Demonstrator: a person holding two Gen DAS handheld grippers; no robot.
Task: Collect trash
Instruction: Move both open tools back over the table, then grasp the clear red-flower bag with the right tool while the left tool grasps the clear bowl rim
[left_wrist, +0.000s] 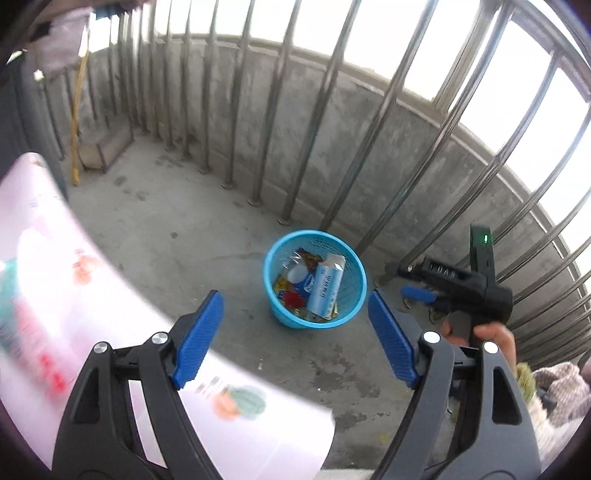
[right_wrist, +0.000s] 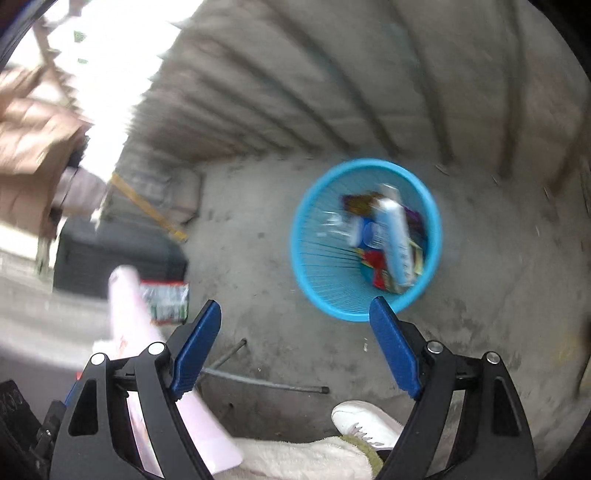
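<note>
While your left tool (left_wrist: 295, 332) hangs with its jaws spread wide and nothing between the blue pads (left_wrist: 199, 338), the blue basket (left_wrist: 280, 254) sits on the concrete floor (left_wrist: 177, 229) just above the gap, centre of the left wrist frame. You can see trash already inside it: a tall light-blue carton (left_wrist: 327, 286) standing tilted against the wall of the basket, with coloured wrappers (left_wrist: 291, 297) around its foot. A large pale pink sheet (left_wrist: 74, 295), blurred, covers the lower left of that frame and passes behind the left pad; whether it touches the pad cannot be told. At the right edge your right hand (left_wrist: 495, 336) grips the handle of the right tool, which shows one blue pad and a green light. A metal railing (left_wrist: 332, 92) on a low concrete wall fills the upper half. In the right wrist frame, your right tool (right_wrist: 295, 332) is likewise wide and holds nothing; the basket lies in the centre right, its rim just behind the tip of the right-hand pad. The pink sheet appears at the lower left, a metal rod (right_wrist: 258, 382) lies on the floor between the jaws, and a white shoe (right_wrist: 365, 421) shows at the bottom.
</note>
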